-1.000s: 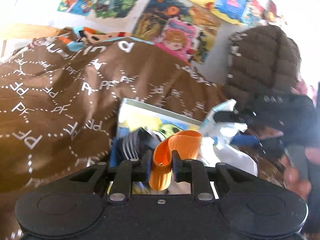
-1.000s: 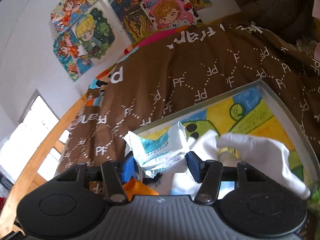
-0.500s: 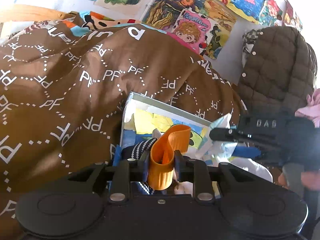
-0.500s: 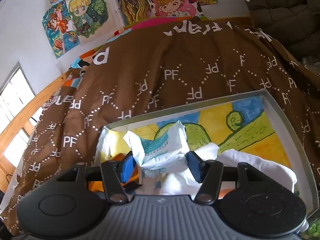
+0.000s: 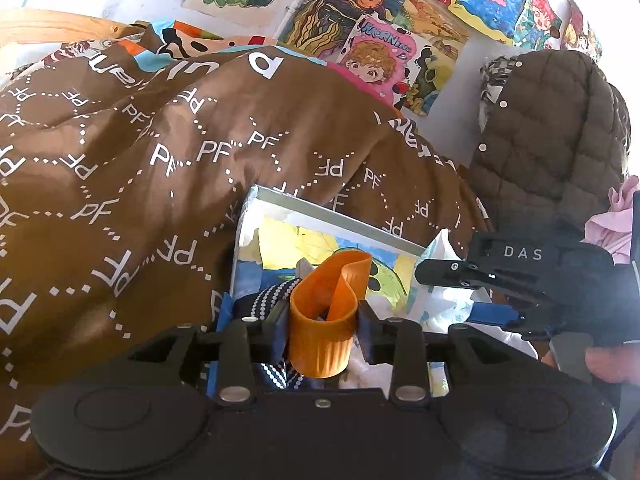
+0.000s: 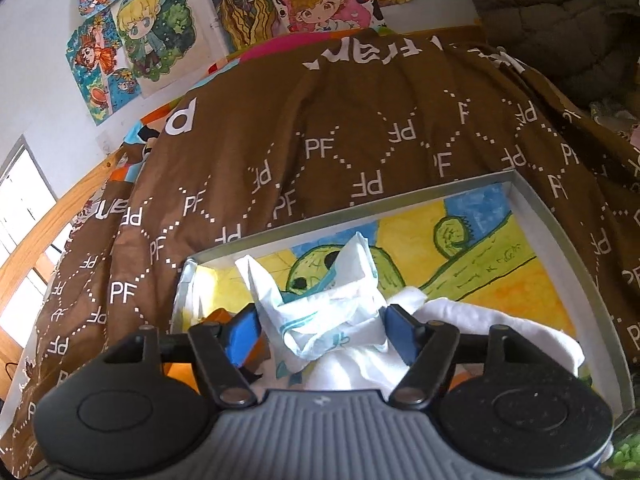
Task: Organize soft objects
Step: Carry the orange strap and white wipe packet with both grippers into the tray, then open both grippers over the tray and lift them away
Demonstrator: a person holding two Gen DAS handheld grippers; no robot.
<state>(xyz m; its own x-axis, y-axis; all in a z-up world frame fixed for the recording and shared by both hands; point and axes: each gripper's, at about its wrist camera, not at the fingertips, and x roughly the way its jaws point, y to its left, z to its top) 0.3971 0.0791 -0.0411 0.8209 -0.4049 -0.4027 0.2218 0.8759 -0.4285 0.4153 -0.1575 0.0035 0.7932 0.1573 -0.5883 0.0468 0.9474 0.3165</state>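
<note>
A shallow grey-rimmed box [image 5: 328,210] with a painted yellow and green floor lies on the brown quilt. My left gripper [image 5: 323,334] hangs over its near left end. Its jaws are opening, with both pads still against an orange ribbed roll [image 5: 324,320] standing upright between them. Below it lies a dark strap with white dots [image 5: 264,300]. My right gripper [image 6: 322,334] is opening too. A crumpled white packet with teal print [image 6: 336,312] sits between its blue pads on a white cloth [image 6: 500,320], and the left pad stands off it. The left wrist view shows this gripper [image 5: 460,292] at the right.
The brown quilt [image 5: 120,160] printed with PF bulges behind and beside the box rim [image 6: 560,220]. A dark quilted jacket [image 5: 548,140] and a pink cloth [image 5: 612,224] lie to the right. Posters [image 5: 380,52] cover the wall. A wooden bed rail [image 6: 48,232] runs along the left. A hand [image 5: 612,364] grips the right tool.
Both grippers have come lower and closer over the box. The left jaws have widened and the orange roll has uncurled between them. The right jaws have spread and the packet has loosened.
</note>
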